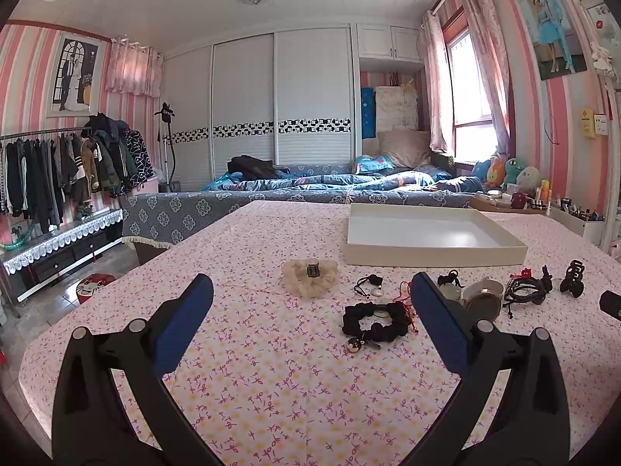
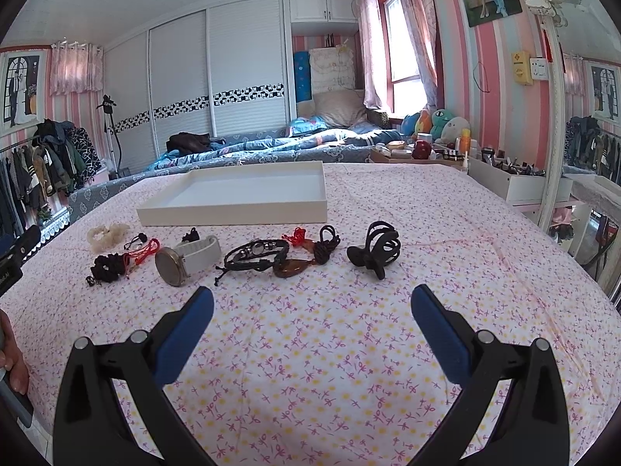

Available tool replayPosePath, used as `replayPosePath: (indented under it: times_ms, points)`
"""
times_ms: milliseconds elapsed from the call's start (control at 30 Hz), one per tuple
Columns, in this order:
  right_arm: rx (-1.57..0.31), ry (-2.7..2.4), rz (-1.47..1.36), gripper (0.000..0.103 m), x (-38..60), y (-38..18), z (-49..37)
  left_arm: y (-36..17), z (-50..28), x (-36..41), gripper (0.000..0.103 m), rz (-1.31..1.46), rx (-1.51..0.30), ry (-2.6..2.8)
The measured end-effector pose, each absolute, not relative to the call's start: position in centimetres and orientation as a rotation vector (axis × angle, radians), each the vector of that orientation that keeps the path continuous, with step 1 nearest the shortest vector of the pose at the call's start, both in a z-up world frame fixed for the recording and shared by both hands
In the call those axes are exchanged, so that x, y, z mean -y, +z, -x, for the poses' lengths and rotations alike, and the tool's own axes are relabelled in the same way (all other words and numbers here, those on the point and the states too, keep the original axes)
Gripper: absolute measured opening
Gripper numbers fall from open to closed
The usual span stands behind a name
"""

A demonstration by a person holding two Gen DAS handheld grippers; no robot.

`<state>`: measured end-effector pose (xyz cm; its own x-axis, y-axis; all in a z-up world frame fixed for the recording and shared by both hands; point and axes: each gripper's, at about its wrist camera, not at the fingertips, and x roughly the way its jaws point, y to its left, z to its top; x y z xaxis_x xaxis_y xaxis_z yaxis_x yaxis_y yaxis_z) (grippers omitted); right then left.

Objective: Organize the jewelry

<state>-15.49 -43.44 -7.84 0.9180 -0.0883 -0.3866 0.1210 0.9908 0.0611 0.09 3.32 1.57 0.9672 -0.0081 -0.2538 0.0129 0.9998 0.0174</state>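
Jewelry lies in a loose row on the floral tablecloth. Nearest my left gripper (image 1: 310, 291), which is open and holds nothing, are a black scrunchie (image 1: 375, 320) with a metal bell and a cream scrunchie (image 1: 309, 276). A white tray (image 1: 431, 254) stands behind them, nothing in it. In the right wrist view I see a white-strap watch (image 2: 186, 260), a black braided bracelet (image 2: 258, 254), an amber pendant (image 2: 292, 268), a red cord (image 2: 141, 252) and a black claw hair clip (image 2: 375, 248). My right gripper (image 2: 312, 301) hovers open in front of them, touching none.
The tablecloth (image 2: 349, 349) covers the whole table; its left edge drops to the floor. A wooden tray of cosmetics (image 2: 411, 153) and a white organizer box (image 2: 516, 188) stand at the far right. A bed (image 1: 349, 186) lies behind. A hand (image 2: 9, 361) shows at far left.
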Motion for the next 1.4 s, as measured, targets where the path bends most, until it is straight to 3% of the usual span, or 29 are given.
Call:
replayPosePath:
  times_ms: [1400]
  points:
    - [-0.402, -0.117, -0.075, 0.101, 43.02, -7.81, 15.10, 0.70, 0.52, -1.42, 0.100, -0.056, -0.236, -0.010]
